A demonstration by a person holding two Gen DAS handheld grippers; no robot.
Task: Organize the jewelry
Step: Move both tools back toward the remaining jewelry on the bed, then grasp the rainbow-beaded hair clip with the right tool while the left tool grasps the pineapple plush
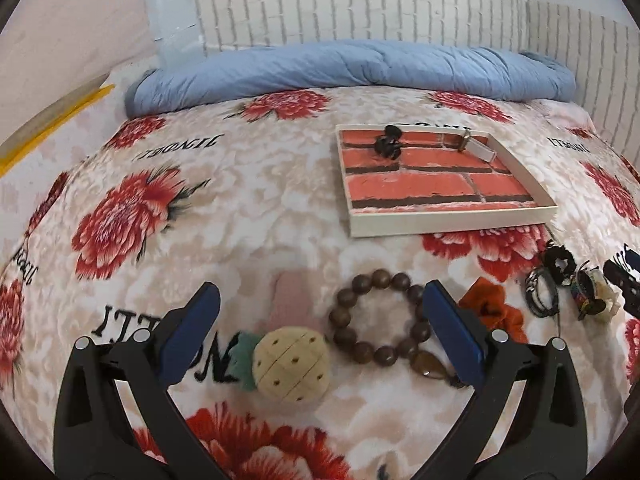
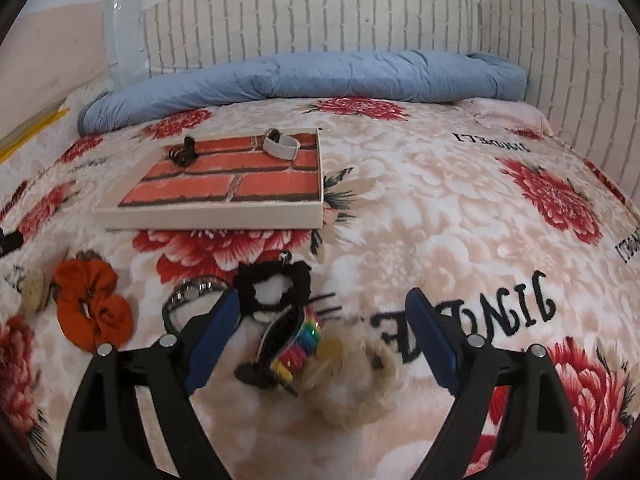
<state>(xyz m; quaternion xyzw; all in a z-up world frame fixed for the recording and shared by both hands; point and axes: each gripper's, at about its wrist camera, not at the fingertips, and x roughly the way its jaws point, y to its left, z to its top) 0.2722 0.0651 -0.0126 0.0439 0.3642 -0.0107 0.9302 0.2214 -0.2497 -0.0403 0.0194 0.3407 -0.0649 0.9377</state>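
Floral bedding covers the bed that serves as the work surface, with a rolled blue quilt along the far edge against a white brick-pattern wall. A shallow tray with a red brick print lies flat on the blanket, and it seems to be the collecting place: a black hair tie and a white band already sit at its far end, apart from each other.

Loose pieces wait on the blanket on the near side of the tray. The left tool hangs low over the bed with its fingers spread wide and nothing between them gripped; a wooden bead bracelet lies just inside its right finger, and a round tan ornament sits beside the bracelet. That pose suggests it is lining up on the bracelet.

The right tool is likewise wide open and empty, tilted down toward a cluster: a black scrunchie, a rainbow woven band and a fuzzy cream scrunchie, all crowded together. An orange scrunchie and a metal bangle lie to its left. Picking one piece out of that tangle may drag its neighbours along.
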